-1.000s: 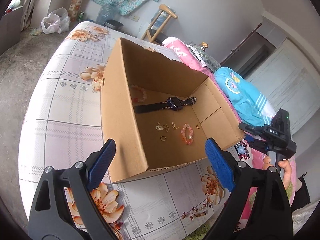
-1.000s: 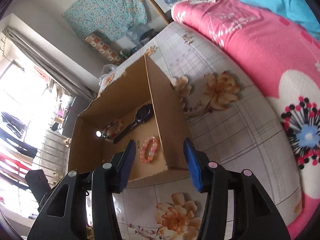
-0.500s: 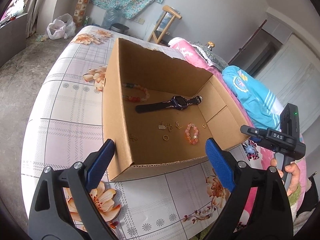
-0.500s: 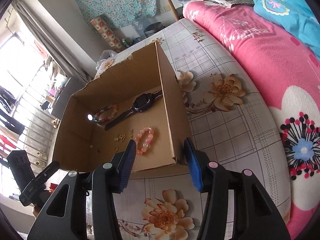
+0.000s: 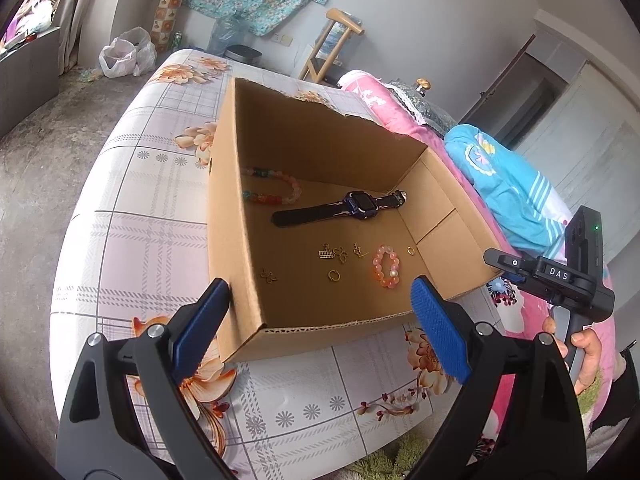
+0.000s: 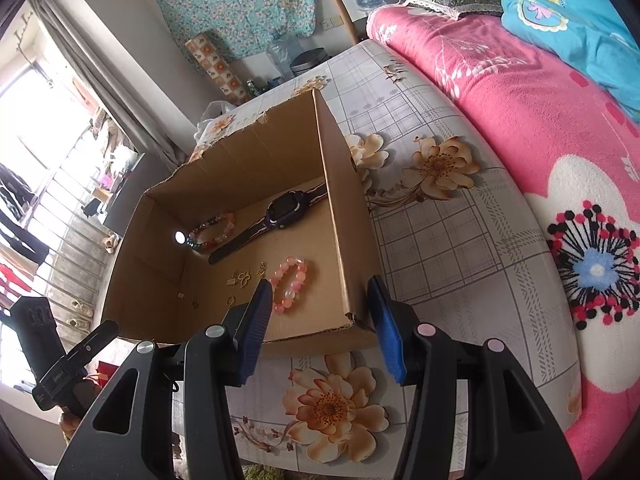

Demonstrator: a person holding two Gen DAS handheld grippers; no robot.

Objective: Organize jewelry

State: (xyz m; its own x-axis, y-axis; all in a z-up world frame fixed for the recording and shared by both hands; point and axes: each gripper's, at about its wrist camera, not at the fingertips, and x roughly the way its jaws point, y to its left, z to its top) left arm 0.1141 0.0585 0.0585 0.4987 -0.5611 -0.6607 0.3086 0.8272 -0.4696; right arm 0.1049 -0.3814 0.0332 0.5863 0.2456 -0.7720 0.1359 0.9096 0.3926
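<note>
Hovering empty and apart, both claws, left claw [image 5: 320, 316] and right claw [image 6: 320, 320], face the cardboard box [image 5: 236, 264], whose tiny gold charms [image 5: 334, 254] just ahead could slip between the wide pads.

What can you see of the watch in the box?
The watch is a dark smartwatch with a squarish black screen in a bluish-purple case and a black strap. It lies flat and unbuckled, strap stretched out, on the floor of the box toward the far wall. It lies near the multicoloured bracelet without clearly touching it. Neither tongs reach it.
</note>
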